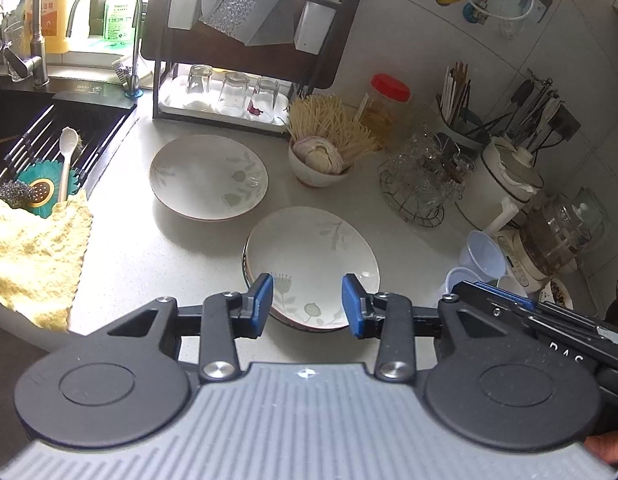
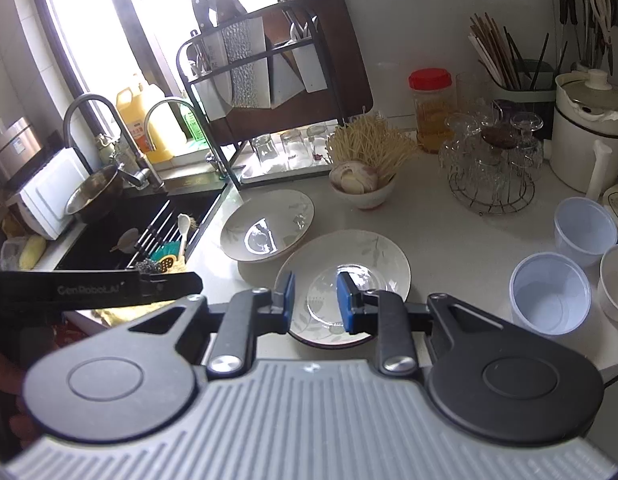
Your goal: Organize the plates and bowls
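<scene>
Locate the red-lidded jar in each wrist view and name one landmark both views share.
Left wrist: the jar is upper right of centre, just right of the noodle bundle, behind the glass rack.
Right wrist: the jar is upper right, between the noodles and the stacked glasses.
Shared landmark: the bowl of garlic and noodles, beside the jar in both.

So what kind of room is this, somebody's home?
Most likely a home kitchen: a sink with curved taps, a dish rack holding glasses, and plates out on the counter.
</scene>
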`<act>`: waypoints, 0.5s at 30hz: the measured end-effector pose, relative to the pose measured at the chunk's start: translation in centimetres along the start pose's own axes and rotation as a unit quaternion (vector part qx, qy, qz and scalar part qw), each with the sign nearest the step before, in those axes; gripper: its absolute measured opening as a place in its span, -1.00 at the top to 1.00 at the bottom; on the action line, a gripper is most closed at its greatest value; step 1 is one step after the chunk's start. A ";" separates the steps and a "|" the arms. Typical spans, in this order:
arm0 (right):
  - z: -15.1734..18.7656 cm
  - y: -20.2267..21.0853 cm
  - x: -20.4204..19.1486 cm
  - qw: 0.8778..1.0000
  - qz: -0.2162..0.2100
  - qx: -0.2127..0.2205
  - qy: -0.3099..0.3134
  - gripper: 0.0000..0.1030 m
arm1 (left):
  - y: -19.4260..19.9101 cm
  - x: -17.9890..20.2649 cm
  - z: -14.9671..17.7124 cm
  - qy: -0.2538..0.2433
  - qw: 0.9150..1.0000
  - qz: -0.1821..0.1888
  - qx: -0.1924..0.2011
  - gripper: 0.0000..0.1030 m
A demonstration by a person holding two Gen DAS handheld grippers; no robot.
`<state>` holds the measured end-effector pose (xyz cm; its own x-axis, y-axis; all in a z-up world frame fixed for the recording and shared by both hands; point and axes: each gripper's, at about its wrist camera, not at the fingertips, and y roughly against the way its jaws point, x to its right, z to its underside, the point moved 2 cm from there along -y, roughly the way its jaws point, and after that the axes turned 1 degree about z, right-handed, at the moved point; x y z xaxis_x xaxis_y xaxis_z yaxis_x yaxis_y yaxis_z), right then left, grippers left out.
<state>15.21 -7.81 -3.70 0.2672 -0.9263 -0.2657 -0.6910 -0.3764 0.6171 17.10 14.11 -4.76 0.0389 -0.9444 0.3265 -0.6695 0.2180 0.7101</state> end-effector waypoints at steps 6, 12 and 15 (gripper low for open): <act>0.3 -0.7 0.1 1.000 -0.006 -0.006 -0.012 0.47 | -0.4 -0.7 -0.5 0.009 1.000 -0.008 0.000 0.07; -0.5 -2.1 0.1 1.000 -0.001 -0.007 -0.016 0.47 | -1.8 -1.6 -2.0 0.009 1.000 -0.008 -0.005 0.06; -1.1 -3.3 0.0 1.000 0.001 -0.011 -0.018 0.47 | -2.7 -2.6 -3.3 0.013 1.000 -0.011 -0.006 0.05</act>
<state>18.22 -6.58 -4.96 0.2412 -0.9256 -0.2915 -0.6760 -0.3758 0.6339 21.23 16.76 -5.51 0.0737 -0.9423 0.3264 -0.6592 0.1996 0.7250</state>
